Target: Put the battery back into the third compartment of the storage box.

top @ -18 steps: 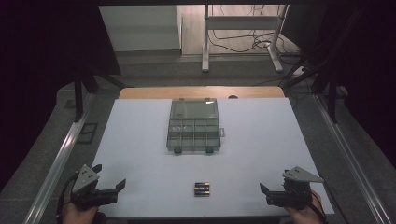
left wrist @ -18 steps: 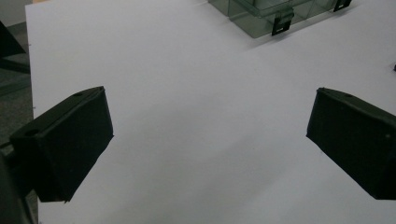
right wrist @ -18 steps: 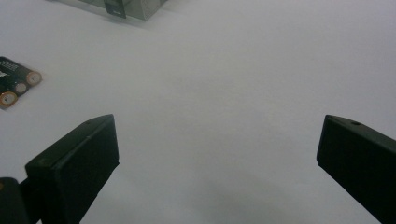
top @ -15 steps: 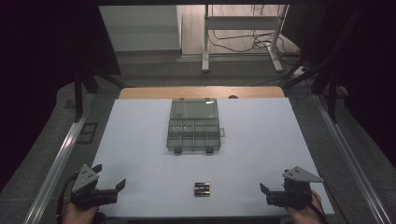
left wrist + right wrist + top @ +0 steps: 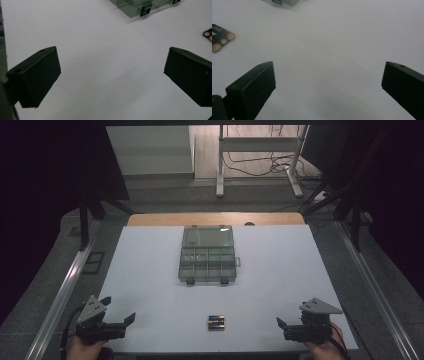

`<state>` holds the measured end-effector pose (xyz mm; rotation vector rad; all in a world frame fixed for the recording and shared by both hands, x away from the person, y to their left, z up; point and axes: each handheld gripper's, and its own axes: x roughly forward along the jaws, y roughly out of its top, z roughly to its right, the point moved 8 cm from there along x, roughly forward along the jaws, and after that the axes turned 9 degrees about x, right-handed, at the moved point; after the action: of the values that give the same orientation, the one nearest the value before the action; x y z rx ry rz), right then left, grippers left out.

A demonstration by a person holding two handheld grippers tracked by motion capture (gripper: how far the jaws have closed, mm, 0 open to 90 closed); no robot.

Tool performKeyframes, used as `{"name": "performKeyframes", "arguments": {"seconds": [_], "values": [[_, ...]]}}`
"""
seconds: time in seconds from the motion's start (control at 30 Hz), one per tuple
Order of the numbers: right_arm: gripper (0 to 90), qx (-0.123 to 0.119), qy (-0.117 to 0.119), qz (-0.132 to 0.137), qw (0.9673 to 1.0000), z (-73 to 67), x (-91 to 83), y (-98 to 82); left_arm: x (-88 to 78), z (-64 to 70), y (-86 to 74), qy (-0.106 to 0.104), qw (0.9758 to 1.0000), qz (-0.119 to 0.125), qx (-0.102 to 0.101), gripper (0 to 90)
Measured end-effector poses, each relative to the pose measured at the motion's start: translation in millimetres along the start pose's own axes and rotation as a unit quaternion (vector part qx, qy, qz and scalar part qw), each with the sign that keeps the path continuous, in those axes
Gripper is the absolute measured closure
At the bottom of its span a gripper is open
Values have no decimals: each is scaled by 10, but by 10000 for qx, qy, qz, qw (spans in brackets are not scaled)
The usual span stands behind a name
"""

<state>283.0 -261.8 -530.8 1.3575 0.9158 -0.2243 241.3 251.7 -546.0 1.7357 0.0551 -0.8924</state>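
A white bench carries a clear compartment box at twelve o'clock and batteries at six. Left tongs and right tongs gape wide, empty. Best approach the batteries squarely, gripping across their width.

- In the high view, the batteries near the bottom centre are too small to count or to read any label.
- The clear plastic box at the centre is too small and dim to tell what its compartments hold.
- The hands are cut off by the bottom edge.
- In the left gripper view, the box is cut off by the top edge, and the batteries by the right edge.
- In the right gripper view, the batteries are cut off by the left edge, their print blurred; the box corner is cut off at the top.
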Motion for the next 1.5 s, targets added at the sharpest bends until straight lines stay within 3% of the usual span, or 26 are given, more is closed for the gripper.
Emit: {"name": "performKeyframes", "arguments": {"seconds": [0.27, 0.53, 0.9, 1.2, 1.5], "values": [[0, -87, 75, -11, 9999, -30, 5, 5, -5, -15, -4, -31, 10000, 27, -89, 13], [0, -118, 449, 86, 9989, -145, 50, 107, 1, -7, -4, -21, 10000, 3, -57, 13], [0, -314, 539, 14, 9981, -188, 135, 244, 2, -12, -5, -22, 10000, -7, -76, 14], [0, -62, 755, -142, 9970, -264, 199, 335, 1, -17, -8, -29, 10000, -4, -95, 14], [0, -287, 852, -151, 9958, -365, 283, 431, 3, -22, -9, -25, 9999, -11, -131, 14]]}}
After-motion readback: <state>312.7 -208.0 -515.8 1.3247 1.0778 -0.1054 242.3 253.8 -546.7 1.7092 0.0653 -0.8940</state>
